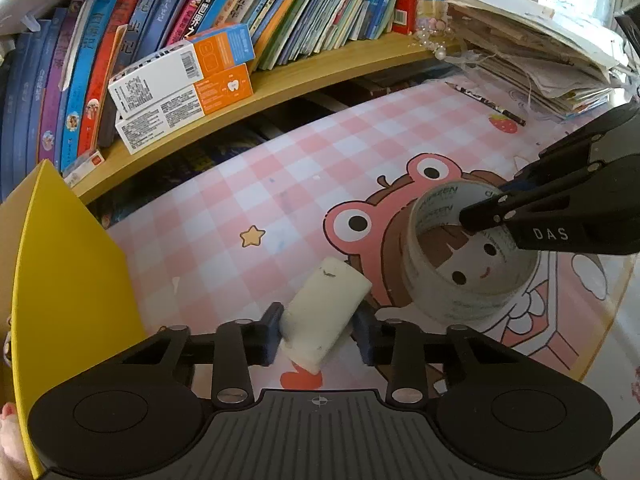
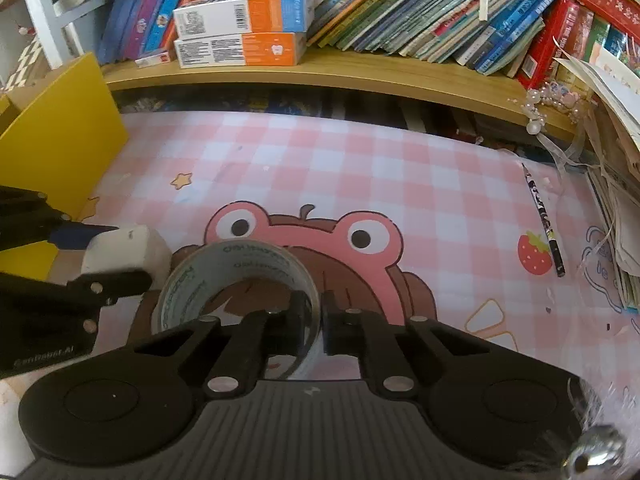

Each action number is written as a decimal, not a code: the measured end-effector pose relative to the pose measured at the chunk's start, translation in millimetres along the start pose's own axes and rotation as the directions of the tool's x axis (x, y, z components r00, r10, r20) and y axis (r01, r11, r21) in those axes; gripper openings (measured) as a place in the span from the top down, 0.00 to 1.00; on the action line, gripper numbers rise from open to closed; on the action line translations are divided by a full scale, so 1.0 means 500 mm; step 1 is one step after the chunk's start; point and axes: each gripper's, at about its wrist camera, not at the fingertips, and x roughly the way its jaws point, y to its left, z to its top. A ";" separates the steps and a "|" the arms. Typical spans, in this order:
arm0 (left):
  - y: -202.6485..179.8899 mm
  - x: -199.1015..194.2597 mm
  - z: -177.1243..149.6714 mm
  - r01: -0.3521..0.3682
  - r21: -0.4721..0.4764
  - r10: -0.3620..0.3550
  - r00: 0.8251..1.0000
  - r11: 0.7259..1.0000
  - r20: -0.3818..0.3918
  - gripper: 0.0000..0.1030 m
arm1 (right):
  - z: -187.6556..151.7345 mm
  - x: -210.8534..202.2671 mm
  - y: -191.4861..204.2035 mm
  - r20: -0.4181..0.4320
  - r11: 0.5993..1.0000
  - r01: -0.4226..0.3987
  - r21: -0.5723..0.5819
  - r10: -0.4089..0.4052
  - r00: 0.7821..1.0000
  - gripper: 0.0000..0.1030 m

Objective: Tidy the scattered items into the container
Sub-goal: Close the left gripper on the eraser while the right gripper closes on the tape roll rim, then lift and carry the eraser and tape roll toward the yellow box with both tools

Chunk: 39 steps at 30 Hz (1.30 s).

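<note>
A white eraser block [image 1: 326, 308] sits between the fingers of my left gripper [image 1: 320, 334], which is shut on it just above the pink checked mat [image 1: 248, 184]. To its right, a roll of clear tape [image 1: 460, 276] has its near wall pinched by my right gripper [image 2: 318, 316], one finger inside the ring and one outside. The tape roll [image 2: 224, 276] rests on or just above the cartoon frog print. The yellow container [image 1: 72, 280] stands at the left, close to the left gripper [image 2: 120, 256] and the eraser [image 2: 124, 246]. A dark pencil [image 2: 544, 224] lies on the mat at the right.
A wooden shelf [image 2: 360, 74] of leaning books runs along the back, with two orange-and-white boxes [image 2: 240, 32] stacked on it. A ragged pile of papers [image 1: 540, 40] crowds the right side. The mat's edge [image 1: 616, 300] curves off at the near right.
</note>
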 end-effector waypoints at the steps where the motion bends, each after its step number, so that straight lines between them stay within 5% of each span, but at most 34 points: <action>1: -0.001 -0.005 -0.001 0.003 -0.003 -0.003 1.000 1.000 0.004 0.70 | -0.001 -0.004 0.001 0.002 1.000 0.000 -0.001 0.000 1.000 0.93; 39: -0.037 -0.277 -0.133 0.021 0.007 -0.021 0.991 1.000 0.130 0.72 | -0.104 -0.188 0.119 0.067 0.998 0.002 -0.059 0.002 0.998 0.92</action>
